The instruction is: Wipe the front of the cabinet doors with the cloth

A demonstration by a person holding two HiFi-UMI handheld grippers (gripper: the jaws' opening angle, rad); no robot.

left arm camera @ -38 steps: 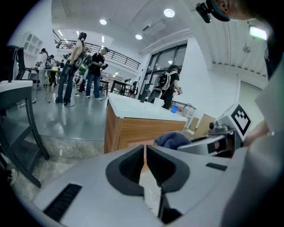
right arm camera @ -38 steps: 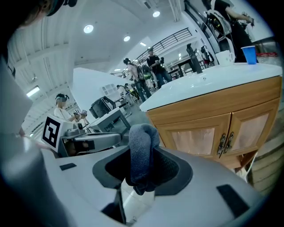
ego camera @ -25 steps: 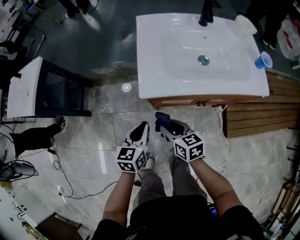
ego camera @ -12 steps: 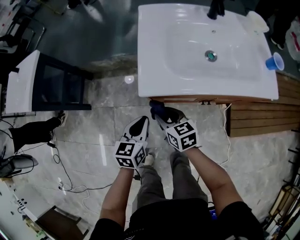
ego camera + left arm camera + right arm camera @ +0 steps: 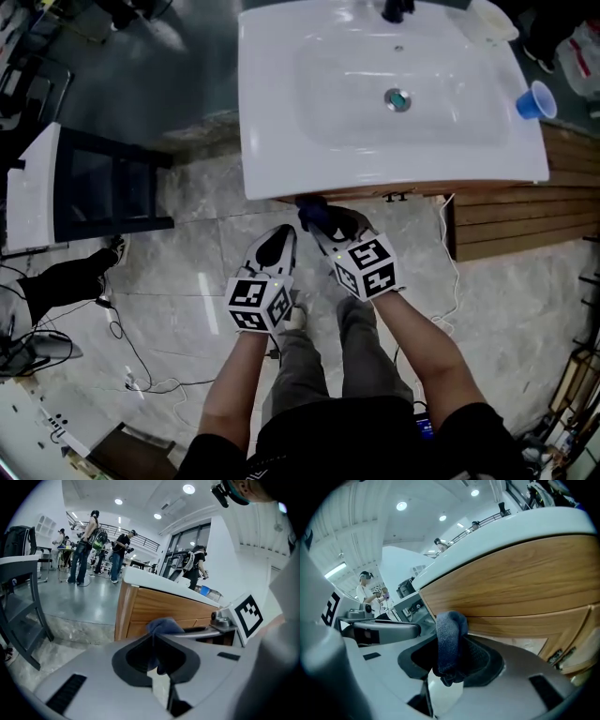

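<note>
One cloth point(image 5: 450, 641), now nearer cab. doors point(image 5: 525, 623).

Glossy marble floor point(image 5: 187, 267), white washbasin point(image 5: 277, 141), round ceiling lights point(image 5: 189, 488).

Premises: a large open test hall with a mock bathroom bay, not a home. A glossy white rectangular washbasin top point(image 5: 281, 141) on a light wooden cabinet point(image 5: 154, 609) stands free on pale marble-look floor tiles point(image 5: 206, 234), where loose black cables point(image 5: 112, 330) trail. Standing people wearing backpacks point(image 5: 85, 550) occupy a polished grey floor point(image 5: 70, 599) under round recessed ceiling lights point(image 5: 189, 488).
</note>
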